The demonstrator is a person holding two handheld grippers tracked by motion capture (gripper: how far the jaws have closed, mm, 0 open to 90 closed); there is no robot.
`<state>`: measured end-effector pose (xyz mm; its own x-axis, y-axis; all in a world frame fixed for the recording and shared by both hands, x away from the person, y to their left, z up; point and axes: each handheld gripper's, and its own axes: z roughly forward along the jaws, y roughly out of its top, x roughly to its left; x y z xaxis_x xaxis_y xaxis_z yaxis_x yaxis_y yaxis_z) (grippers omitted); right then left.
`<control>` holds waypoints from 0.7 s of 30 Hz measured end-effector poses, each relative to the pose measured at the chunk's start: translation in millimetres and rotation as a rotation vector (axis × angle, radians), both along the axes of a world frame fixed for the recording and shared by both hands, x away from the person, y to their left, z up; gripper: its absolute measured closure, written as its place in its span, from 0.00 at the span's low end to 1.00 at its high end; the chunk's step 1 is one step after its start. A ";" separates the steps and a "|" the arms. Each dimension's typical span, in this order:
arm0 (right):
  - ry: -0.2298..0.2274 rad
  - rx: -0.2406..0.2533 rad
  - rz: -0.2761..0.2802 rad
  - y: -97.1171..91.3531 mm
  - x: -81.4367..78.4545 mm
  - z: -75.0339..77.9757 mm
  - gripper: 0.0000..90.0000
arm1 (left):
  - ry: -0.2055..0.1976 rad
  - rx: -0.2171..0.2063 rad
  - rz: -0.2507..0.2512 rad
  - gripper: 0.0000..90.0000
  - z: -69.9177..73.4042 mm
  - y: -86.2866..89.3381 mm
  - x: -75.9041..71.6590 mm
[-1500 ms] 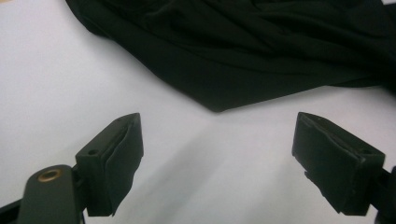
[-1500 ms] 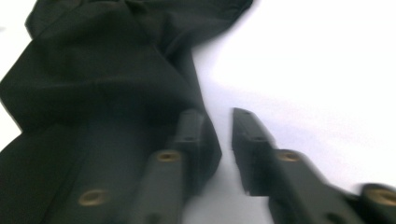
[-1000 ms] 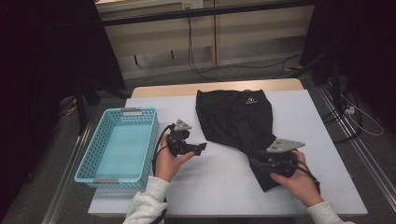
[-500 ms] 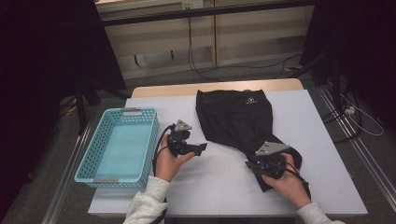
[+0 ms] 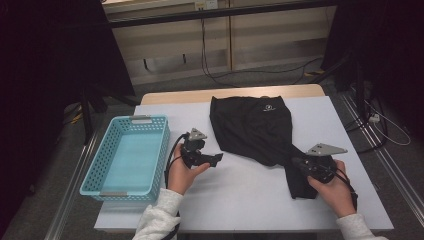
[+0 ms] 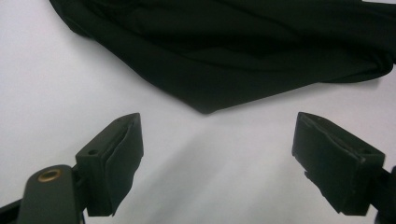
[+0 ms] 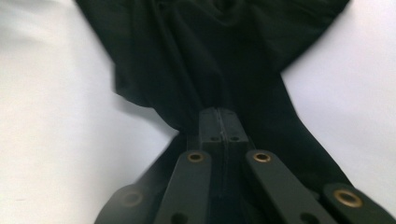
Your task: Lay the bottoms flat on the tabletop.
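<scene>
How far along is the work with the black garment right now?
Early. Nothing looks folded: the black garment lies spread on the table. In hand: the right claw has just been closing and is shut on a bunched part near the garment's lower end. The left claw is open, short of the cloth. The blue basket holds nothing.

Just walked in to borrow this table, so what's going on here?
A person at the white table works on a black garment with a two-finger gripper in each hand. The right gripper has just been closing and now pinches a bunched fold of the cloth near its lower end. The left gripper is open, hanging over bare table just short of the garment's edge and holding nothing. A light blue basket sits at the left with nothing in it.
</scene>
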<state>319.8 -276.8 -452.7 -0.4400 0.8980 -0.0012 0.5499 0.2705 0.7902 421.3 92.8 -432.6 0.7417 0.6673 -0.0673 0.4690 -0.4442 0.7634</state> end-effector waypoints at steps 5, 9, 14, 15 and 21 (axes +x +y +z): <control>-0.023 -0.037 0.016 5.7 2.5 -2.9 0.84 | 0.000 0.004 -0.003 0.18 0.9 0.8 0.1; -0.093 -0.065 0.082 26.2 1.1 7.8 0.75 | 0.000 0.005 -0.001 0.18 -0.1 1.9 -0.3; -0.142 -0.082 0.211 57.5 0.1 17.0 0.71 | -0.001 0.006 0.000 0.18 1.5 5.8 -2.8; -0.144 -0.088 0.243 64.9 0.4 16.7 0.71 | -0.004 0.008 0.004 0.18 1.8 7.1 -3.4; -0.074 -0.164 0.252 90.9 20.1 -2.8 0.74 | 0.001 -0.004 0.023 0.18 0.7 15.6 -8.4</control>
